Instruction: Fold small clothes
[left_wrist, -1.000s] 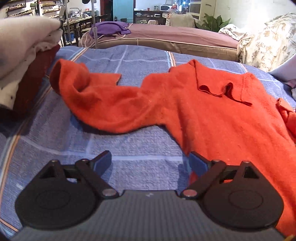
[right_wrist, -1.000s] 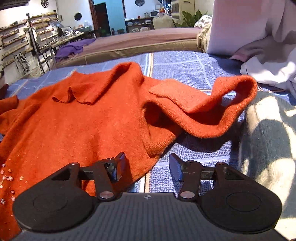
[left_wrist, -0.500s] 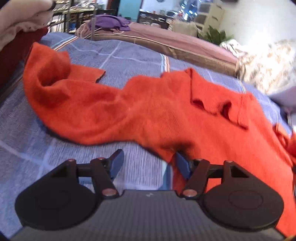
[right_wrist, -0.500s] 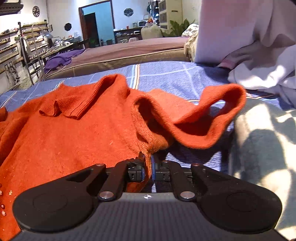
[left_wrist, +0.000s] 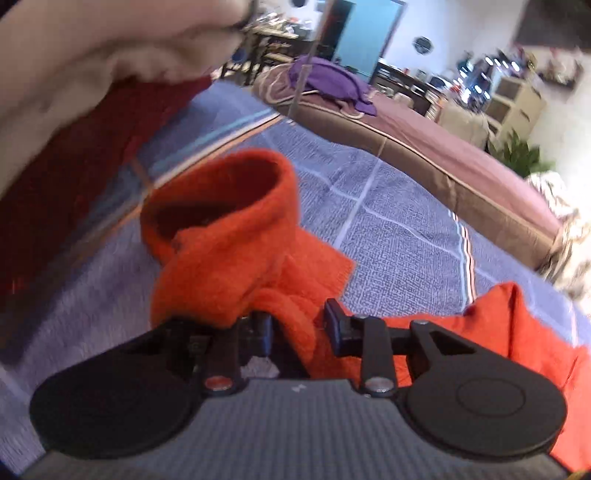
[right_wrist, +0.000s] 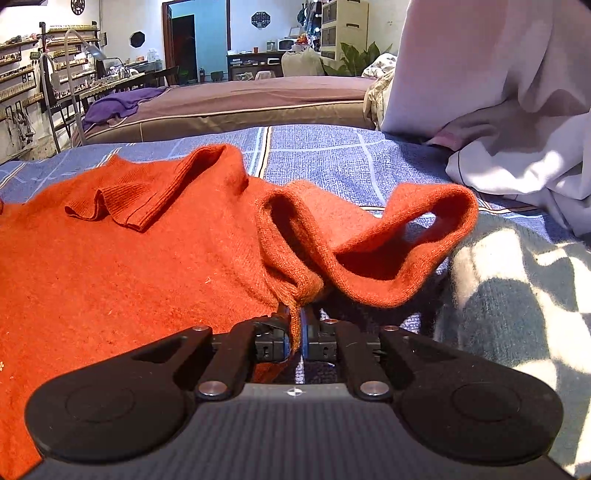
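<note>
We are clenching our right gripper (right_wrist: 294, 332) on the orange sweater (right_wrist: 129, 266) edge, sweater lying on the blue bedspread (right_wrist: 325, 155) ahead-left of it, our left gripper (left_wrist: 297, 326) closing, sleeve (left_wrist: 225, 236) between its jaws, pads not yet pressing.

A: What do the handheld tools look like?

B: The left black plastic two-finger gripper (left_wrist: 298, 326) has round disc housings either side of a grey ribbed body, with silver screws at the linkage pivots.

A: And the other?

B: The right black plastic two-finger gripper (right_wrist: 294, 332) is built the same (blue pads line its fingers), with a small round crosshair mark on the ribbed body.
</note>
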